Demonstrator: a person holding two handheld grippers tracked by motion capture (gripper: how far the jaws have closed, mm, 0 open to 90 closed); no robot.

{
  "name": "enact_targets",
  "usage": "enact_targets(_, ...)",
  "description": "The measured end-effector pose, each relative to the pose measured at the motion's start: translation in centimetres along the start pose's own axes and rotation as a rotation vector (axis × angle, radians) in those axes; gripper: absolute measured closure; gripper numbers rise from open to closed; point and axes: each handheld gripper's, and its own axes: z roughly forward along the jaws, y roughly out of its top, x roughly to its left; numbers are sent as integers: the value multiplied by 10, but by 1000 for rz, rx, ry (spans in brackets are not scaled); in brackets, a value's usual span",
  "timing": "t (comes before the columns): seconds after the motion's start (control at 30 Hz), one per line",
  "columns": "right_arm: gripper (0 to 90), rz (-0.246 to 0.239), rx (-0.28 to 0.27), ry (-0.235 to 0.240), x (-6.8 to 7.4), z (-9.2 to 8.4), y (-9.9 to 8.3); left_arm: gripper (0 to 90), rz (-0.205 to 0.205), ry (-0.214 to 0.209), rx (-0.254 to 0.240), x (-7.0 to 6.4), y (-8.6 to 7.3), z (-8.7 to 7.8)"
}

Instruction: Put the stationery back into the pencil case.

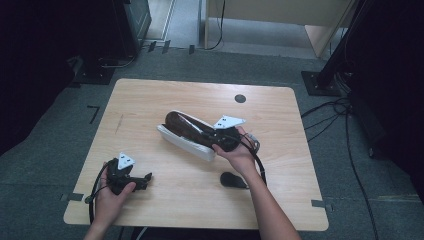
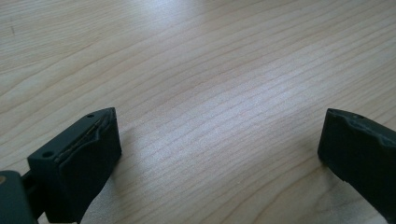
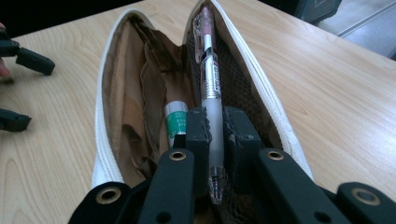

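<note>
The right gripper point(image 3: 212, 128) has its fingers clamped on 1 pen point(image 3: 211, 93), whose long axis runs straight ahead from them into the open white pencil case point(image 3: 105, 112). The pen's far end lies over the case's mesh-lined side, so my guess is it only needs lowering along that line. 1 green-labelled tube point(image 3: 175, 121) already lies inside. The left gripper point(image 1: 127, 175) rests well apart on the desk point(image 1: 150, 100), fingers wide open and empty.

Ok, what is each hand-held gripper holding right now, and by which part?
The right hand-held gripper is shut on a pen near its lower barrel, over the open pencil case. The left hand-held gripper holds nothing; its jaws stand open.
</note>
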Motion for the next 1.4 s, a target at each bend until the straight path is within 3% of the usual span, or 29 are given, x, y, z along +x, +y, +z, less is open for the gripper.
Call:
enact_targets(0.37, 816, 10, 38, 6, -3, 8, -8, 0, 0, 0, 0, 0, 0, 0)
enact_targets(0.9, 815, -12, 104, 27, -3, 17, -16, 0, 0, 0, 0, 0, 0, 0)
enact_targets(1.4, 808, 20, 112, 59, -5, 18, -17, 0, 0, 0, 0, 0, 0, 0)
